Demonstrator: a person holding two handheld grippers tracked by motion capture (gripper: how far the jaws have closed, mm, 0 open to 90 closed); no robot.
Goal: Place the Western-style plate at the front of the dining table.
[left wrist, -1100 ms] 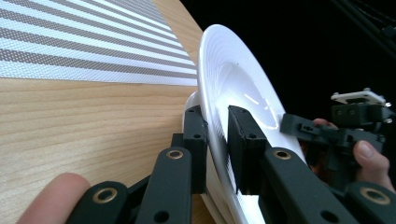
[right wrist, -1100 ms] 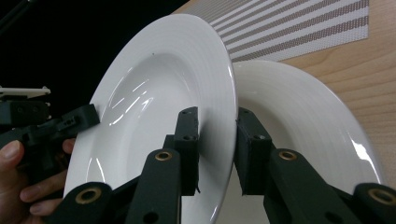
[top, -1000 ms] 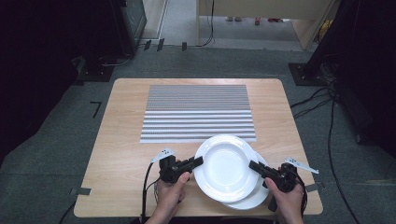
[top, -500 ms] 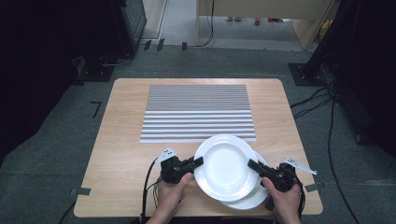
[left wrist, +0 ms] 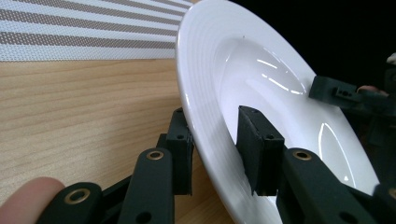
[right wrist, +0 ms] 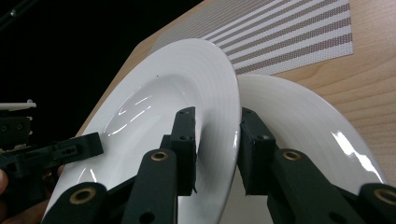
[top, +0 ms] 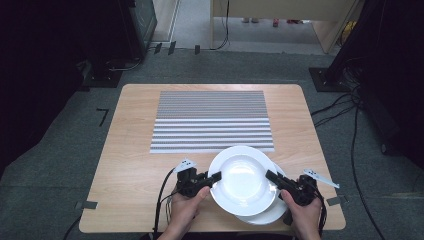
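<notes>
Two white plates sit near the front right corner of the table (top: 135, 150), just below the striped mat (top: 212, 120). The top plate (top: 243, 179) is tipped, left rim up off the wood, right side resting on the lower plate (top: 267, 214). Left tongs (top: 216, 176) straddle its left rim and have just been opening, so there's a visible gap at the inner pad. Right tongs (top: 270, 175) straddle the right rim, pads snug against it, though they've been easing open too. Round, so no real long axis.
</notes>
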